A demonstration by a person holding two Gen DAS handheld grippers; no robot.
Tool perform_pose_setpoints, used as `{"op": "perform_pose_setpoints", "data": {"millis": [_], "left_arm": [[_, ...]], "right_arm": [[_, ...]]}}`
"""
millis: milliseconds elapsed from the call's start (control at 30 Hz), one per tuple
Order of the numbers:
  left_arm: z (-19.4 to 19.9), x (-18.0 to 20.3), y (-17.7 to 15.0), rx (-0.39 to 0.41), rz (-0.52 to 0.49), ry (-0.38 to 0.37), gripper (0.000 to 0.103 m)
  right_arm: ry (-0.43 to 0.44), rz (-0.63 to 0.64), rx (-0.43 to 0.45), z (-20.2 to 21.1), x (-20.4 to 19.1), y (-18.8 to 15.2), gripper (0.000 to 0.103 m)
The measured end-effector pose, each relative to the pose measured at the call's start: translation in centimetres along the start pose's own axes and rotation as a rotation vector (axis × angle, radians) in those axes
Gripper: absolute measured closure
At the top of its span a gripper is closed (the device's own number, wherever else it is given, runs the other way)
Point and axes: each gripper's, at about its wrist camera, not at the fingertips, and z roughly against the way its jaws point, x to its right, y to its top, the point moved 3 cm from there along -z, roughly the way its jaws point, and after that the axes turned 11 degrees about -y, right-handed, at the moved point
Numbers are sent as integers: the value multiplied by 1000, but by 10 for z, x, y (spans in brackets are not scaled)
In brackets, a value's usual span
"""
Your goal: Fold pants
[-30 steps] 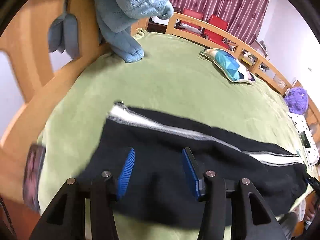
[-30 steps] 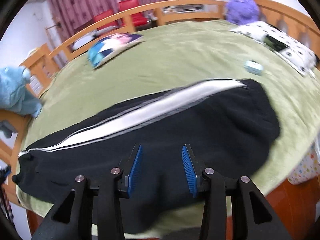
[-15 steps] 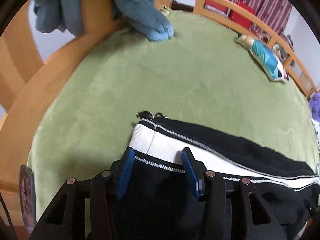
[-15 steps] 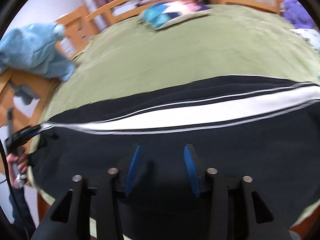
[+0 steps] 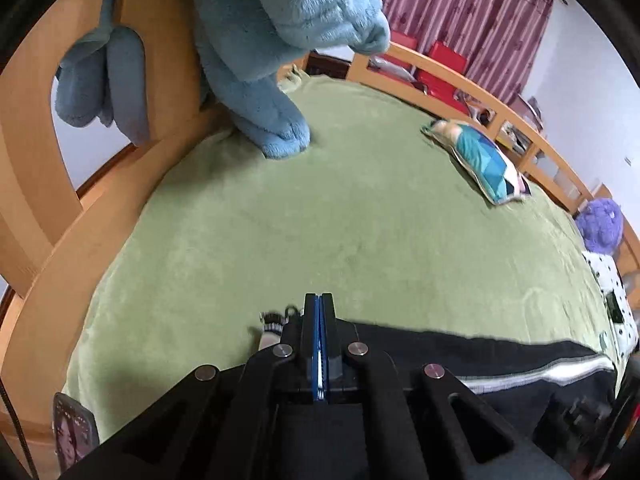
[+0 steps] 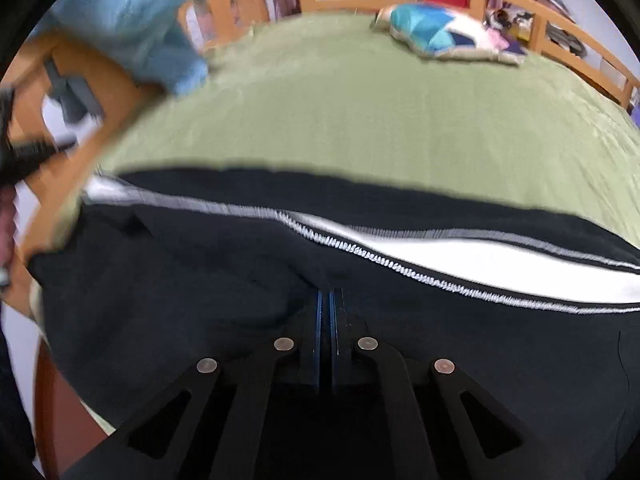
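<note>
Black pants [image 6: 200, 280] with a white side stripe [image 6: 460, 256] lie lengthwise along the near edge of a green bed cover [image 6: 360, 112]. My left gripper [image 5: 319, 312] is shut on the leg end of the pants [image 5: 460, 344], at the white cuff [image 5: 269, 330]. My right gripper [image 6: 328, 300] is shut on the black cloth just below the stripe, near the middle of the pants. The cloth under both grippers is hidden by the fingers.
A blue plush toy [image 5: 280, 40] sits at the wooden bed frame [image 5: 36, 184] on the far left. A teal patterned pillow [image 5: 480, 160] lies at the far rail. A purple plush [image 5: 600, 224] and a dotted cloth [image 5: 612, 292] are at the right.
Both grippers went from open over the pants to shut on the cloth. The left one closed at the cuff; the right one moved left along the pants and closed below the stripe.
</note>
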Motion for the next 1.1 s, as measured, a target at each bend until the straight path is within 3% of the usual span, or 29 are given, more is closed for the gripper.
{"op": "perform_pose_setpoints", "data": {"millis": [67,100,133,233,300,333,367,400,433,500,533,567,600,667,733,800,867,900,933,1000,1067,1100], "left_arm": [[-3,-3,-7,-25,24,-22,71],[-6,-4,-11,-27,33,-16,50],[-7,-7,-15,-26,34,-6,44],[-22,-14,-25,-77,31,35,44],[-39,-18,-31,-130,62,19,44],[-46,-20,-33,-140,75,38,46],[-52,-20,-35,-148,82,65,50],[-54,-19,-36,-154,80,74,67],[-57,-15,-35,-158,64,70,84],[-57,-6,-32,-157,29,38,86],[-53,-1,-27,-141,7,28,87],[-49,3,-22,-125,-4,17,88],[-42,6,-16,-102,-7,0,89],[-25,3,0,-28,25,-24,89],[-17,-1,11,14,44,-44,89],[-20,-2,16,23,63,-49,88],[-40,-2,13,-23,76,2,85],[-49,-3,9,-51,74,35,81],[-57,-4,6,-79,72,76,70],[-63,-4,-3,-139,65,125,64],[-52,4,-15,-149,48,81,62],[-46,7,-19,-144,35,68,53]], "right_arm": [[42,-9,-17,4,7,4,91],[52,13,-34,5,10,4,85],[46,26,-36,6,11,5,82],[25,6,27,21,31,6,71],[47,-50,58,28,47,8,51],[63,-67,64,28,49,10,46],[96,-82,61,28,51,9,41],[117,-83,40,22,48,7,38],[119,-75,22,17,43,7,38],[104,-5,-30,-4,23,2,41],[78,40,-48,-17,11,-1,49],[33,78,-66,-30,1,-4,90],[8,92,-77,-38,-4,-4,99],[-9,63,-29,-35,-4,8,100],[32,-11,45,-18,8,27,100],[51,-59,88,-8,17,45,100],[25,-51,46,-23,14,50,94],[20,-39,2,-36,12,46,84],[23,-18,-55,-52,9,42,76],[7,17,-145,-73,7,30,70],[23,11,-109,-59,13,25,70],[41,-12,-77,-45,19,24,69]]}}
